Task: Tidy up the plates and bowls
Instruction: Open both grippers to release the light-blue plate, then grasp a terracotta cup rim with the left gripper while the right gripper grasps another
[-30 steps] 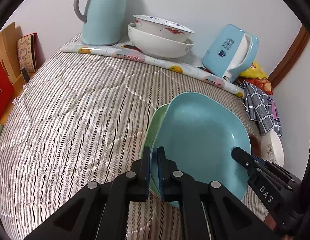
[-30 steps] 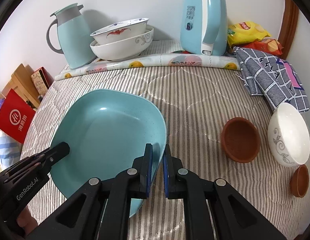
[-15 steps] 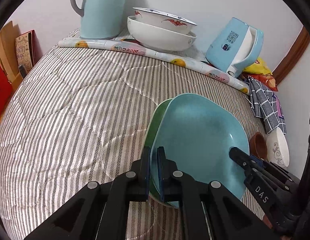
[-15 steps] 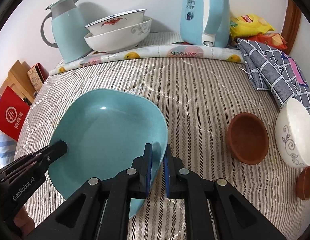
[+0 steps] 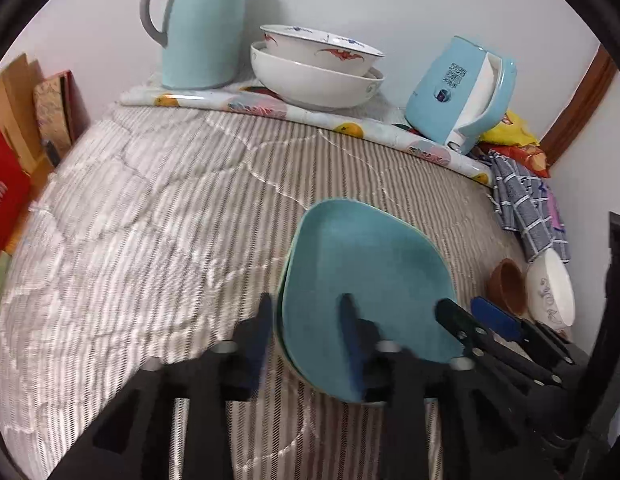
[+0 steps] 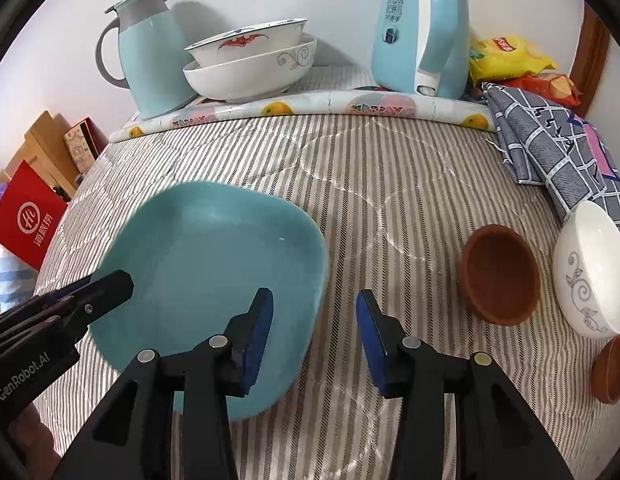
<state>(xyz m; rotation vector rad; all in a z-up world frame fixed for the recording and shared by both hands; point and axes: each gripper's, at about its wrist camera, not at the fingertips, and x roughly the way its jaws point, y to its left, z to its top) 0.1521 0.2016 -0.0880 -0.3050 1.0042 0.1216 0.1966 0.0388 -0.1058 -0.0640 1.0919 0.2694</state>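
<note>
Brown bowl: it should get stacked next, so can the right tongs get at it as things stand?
Probably yes: the right tongs are open, and only bare quilt lies between them and the brown bowl.

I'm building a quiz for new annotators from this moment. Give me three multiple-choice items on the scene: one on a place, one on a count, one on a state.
1. Where does the blue plate lie?
A. on the striped quilt, atop a green plate
B. inside the stacked white bowls
C. on the checked cloth

2. How many brown bowls show in the right wrist view?
A. one
B. two
C. four

3. How do the right gripper jaws stand?
A. clamped on the plate rim
B. clamped on a brown bowl
C. spread apart, one finger over the plate and one beside it

Answers: 1 A, a green edge peeks out under the blue plate's left side in the left wrist view. 2 B, a large brown bowl and a small brown bowl. 3 C, a wide gap shows between the blue pads.
</note>
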